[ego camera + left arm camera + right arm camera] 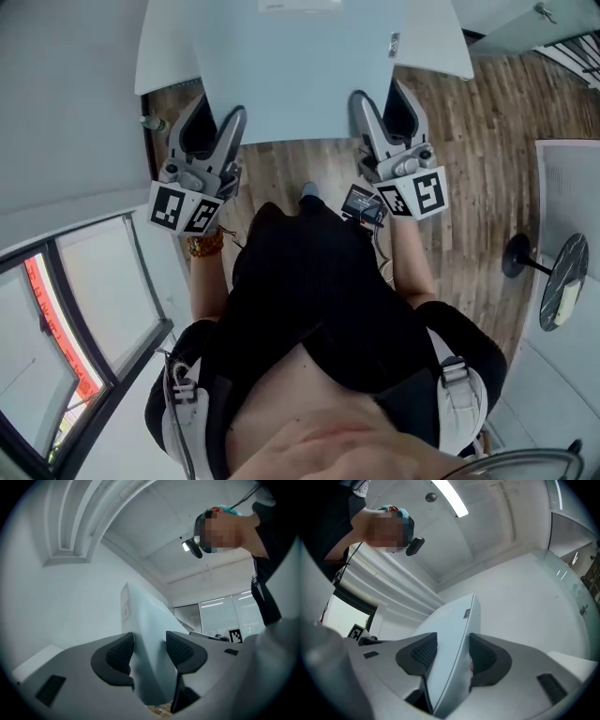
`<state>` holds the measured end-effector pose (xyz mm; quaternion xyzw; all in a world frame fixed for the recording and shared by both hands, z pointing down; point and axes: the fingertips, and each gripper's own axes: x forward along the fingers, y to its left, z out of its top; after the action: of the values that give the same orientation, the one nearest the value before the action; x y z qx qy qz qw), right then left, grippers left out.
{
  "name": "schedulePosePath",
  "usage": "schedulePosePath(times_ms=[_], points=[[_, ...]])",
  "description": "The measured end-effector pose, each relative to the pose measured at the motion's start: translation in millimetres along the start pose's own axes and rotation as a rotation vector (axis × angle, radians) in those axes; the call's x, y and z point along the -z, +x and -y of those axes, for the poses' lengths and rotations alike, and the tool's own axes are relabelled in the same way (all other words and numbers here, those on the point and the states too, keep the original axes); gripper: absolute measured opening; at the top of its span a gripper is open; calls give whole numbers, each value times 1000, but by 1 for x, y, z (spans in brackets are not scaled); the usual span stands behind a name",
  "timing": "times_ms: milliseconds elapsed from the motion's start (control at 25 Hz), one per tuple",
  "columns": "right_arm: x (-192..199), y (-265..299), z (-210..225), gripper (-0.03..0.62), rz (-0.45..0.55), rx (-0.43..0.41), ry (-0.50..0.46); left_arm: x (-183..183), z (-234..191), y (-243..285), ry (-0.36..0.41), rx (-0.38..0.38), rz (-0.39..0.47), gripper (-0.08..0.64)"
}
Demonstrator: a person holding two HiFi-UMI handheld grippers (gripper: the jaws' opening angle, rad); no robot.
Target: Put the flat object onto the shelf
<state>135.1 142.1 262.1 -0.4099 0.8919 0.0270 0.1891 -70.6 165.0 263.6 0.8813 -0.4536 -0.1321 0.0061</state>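
Note:
The flat object is a pale blue-grey slab, held out in front of me over the white shelf surface. My left gripper grips its near left edge and my right gripper grips its near right edge. In the left gripper view the slab runs up between the black pads of the gripper, which is shut on it. In the right gripper view the slab stands edge-on between the pads of the gripper, also shut on it. The slab's far end is cut off at the top of the head view.
Wooden floor lies below and to the right. A round table top on a black stand and a white panel are at the right. A window runs along the lower left. My own body fills the lower middle.

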Motion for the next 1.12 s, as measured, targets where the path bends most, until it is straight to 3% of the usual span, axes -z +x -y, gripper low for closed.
schedulePosePath(times_ms=[360, 880, 1120], points=[[20, 74, 67, 210, 1, -40, 24, 9, -53, 74, 9, -52, -6, 227], [58, 200, 160, 210, -29, 37, -45, 34, -175, 202, -60, 24, 27, 224], [82, 230, 198, 210, -76, 54, -5, 48, -202, 241, -63, 18, -11, 222]])
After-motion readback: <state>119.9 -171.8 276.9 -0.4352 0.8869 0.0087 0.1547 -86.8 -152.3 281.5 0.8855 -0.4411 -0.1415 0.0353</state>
